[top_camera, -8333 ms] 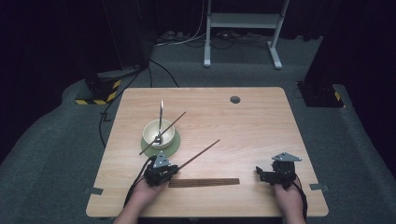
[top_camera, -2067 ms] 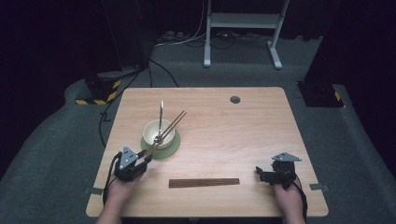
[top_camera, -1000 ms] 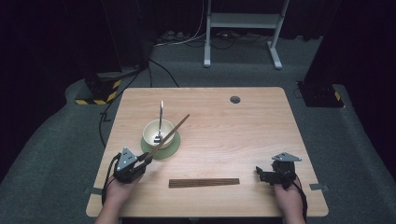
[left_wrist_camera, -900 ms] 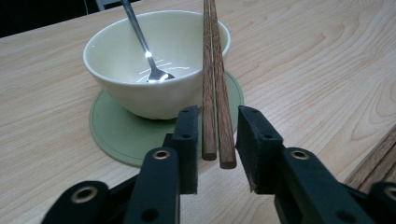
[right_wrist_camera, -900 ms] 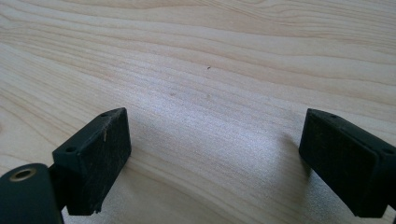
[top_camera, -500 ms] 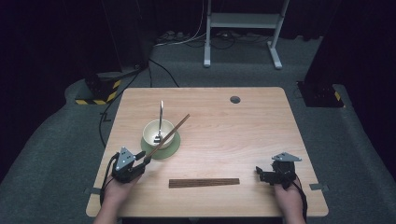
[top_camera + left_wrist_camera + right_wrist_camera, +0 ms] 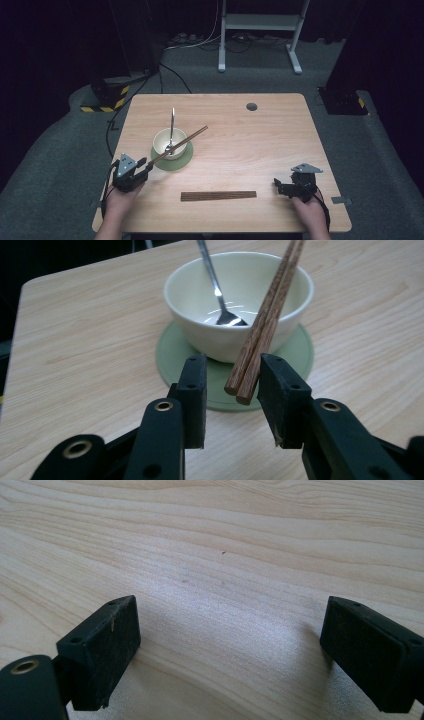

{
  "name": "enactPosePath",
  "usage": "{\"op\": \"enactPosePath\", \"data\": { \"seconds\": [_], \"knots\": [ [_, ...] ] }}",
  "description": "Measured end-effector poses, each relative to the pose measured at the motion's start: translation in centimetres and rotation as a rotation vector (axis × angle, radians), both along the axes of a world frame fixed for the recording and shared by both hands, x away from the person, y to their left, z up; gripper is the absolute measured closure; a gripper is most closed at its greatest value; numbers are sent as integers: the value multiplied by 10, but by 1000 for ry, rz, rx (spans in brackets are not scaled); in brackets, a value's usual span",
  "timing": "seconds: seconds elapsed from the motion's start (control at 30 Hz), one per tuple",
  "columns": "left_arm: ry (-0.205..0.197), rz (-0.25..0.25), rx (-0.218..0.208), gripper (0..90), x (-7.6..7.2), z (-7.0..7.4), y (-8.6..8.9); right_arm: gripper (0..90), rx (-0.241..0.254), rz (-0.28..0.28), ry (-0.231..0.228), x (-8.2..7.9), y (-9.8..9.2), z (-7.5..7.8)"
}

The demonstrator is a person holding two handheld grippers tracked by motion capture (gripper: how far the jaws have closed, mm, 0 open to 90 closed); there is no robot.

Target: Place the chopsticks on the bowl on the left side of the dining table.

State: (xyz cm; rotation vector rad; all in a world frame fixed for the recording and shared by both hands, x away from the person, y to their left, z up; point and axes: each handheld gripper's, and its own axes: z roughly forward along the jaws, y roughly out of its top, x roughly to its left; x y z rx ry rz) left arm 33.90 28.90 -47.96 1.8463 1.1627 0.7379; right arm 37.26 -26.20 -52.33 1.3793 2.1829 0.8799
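Note:
A pale green bowl point(image 7: 169, 141) stands on a round green coaster point(image 7: 175, 161) at the table's left middle, and a metal spoon point(image 7: 172, 121) leans upright in it. Two brown chopsticks point(image 7: 180, 143) lie side by side across the bowl's rim, their near ends point(image 7: 241, 385) hanging over the coaster. My left gripper point(image 7: 144, 166) is open around those ends point(image 7: 227, 365); the sticks sit close to its right jaw, with a clear gap to the left one. My right gripper point(image 7: 280, 187) rests low at the front right, open over bare wood point(image 7: 230, 615).
A dark wooden strip point(image 7: 218, 195) lies flat near the front edge between my hands. A round cable hole point(image 7: 251, 106) marks the far right of the table point(image 7: 280, 140). Beyond it, a white stand point(image 7: 257, 22) and cables sit on the dark floor.
Eight seconds ago my left gripper held one chopstick at the table's middle. Both sticks now lie together across the bowl, and the left hand sits farther left. The right gripper has not moved.

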Motion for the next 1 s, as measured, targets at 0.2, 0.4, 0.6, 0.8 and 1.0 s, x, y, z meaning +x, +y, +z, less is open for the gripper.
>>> {"op": "enactPosePath", "data": {
  "seconds": [0.2, 0.4, 0.6, 0.8, 1.0],
  "knots": [
    [3, 46, -1, 598, 8, -1, 2, 91, -11, 8, -3, 1, 0, 1],
    [-8, 83, 12, 547, 14, -3, 2, 108, -47, 29, -22, -1, 7, 7],
    [-5, 99, -17, 519, 20, -8, 1, 104, -25, 86, -98, -6, 26, 28],
    [-7, 116, -37, 521, 25, -10, 5, 107, 13, 160, -157, -7, 60, 46],
    [-5, 128, -51, 531, 32, -12, 12, 113, 57, 197, -132, -1, 87, 52]
  ]
}}
